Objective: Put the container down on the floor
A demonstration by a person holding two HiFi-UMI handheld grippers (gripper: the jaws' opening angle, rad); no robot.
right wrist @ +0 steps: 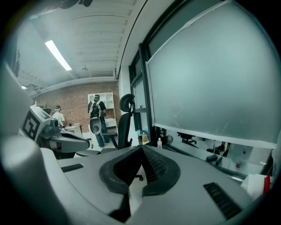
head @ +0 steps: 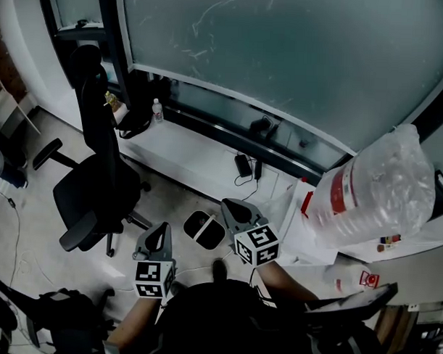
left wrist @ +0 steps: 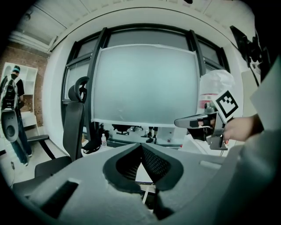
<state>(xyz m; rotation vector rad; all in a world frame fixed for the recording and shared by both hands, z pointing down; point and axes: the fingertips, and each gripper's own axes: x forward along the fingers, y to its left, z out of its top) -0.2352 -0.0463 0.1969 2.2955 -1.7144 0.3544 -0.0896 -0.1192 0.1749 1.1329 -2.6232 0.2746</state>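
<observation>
Left gripper [head: 158, 234]: I held it low in the head view, just left of the middle. Its jaws were pressed together with nothing between them.
Left hand pose: it pointed forward and a little downward, out over the floor [head: 170, 200].
Right gripper [head: 231, 208]: I held it just beside the left one, at about the same height and slant. Its jaws were also closed on nothing.
Container [head: 373, 187]: the big clear one with the red band was up on the bench [head: 415, 232] and not on the floor.
Which way: it lay to the right of both grippers and off their line, since both pointed at the window wall.
Long axis: roughly upright in the left gripper view [left wrist: 214, 87], where it stood behind my right gripper [left wrist: 182, 121].
Nearer hand: the right, by my judgement. The left would have to cross further over.
Grip needed: the body looked far too wide for one pair of jaws, so I judged it needed both.
</observation>
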